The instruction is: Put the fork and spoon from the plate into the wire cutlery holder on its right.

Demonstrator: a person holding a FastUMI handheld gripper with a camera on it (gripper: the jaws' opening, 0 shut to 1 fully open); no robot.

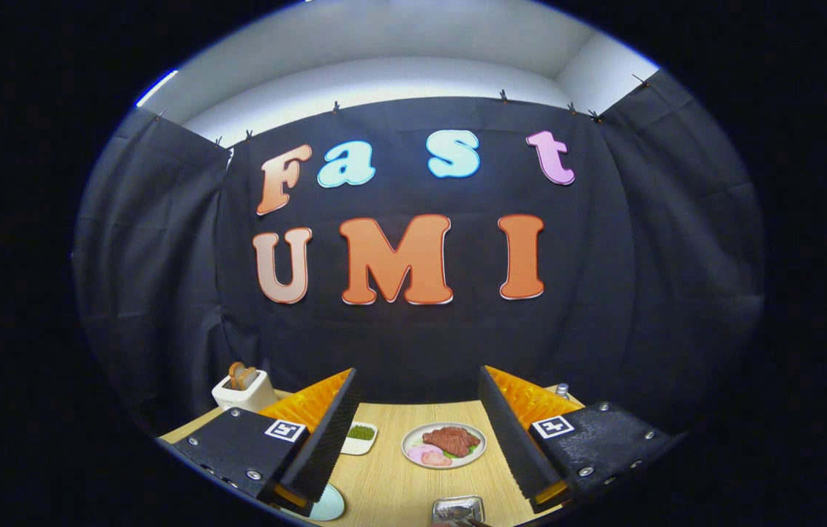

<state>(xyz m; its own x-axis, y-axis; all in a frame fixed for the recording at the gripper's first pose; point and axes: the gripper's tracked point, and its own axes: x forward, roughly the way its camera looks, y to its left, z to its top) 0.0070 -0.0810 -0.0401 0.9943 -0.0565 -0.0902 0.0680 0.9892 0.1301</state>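
Note:
My gripper point(417, 373) is open and held high above a wooden table point(384, 483), with nothing between its fingers. Between and below the fingers, at the near edge of the table, lies a shiny metal rectangular container point(458, 507), which may be the cutlery holder. I cannot tell what the thin ends showing at its near side are. A pale plate point(329, 505) peeks out from under the left finger, mostly hidden. I cannot make out a fork or spoon.
Farther on, between the fingers, sits a white plate with steak and pink ham slices point(443, 444). A small white dish of green bits point(360, 437) lies to its left. A white toaster with bread point(243, 388) stands far left. A small bottle cap point(562, 389) shows beyond the right finger.

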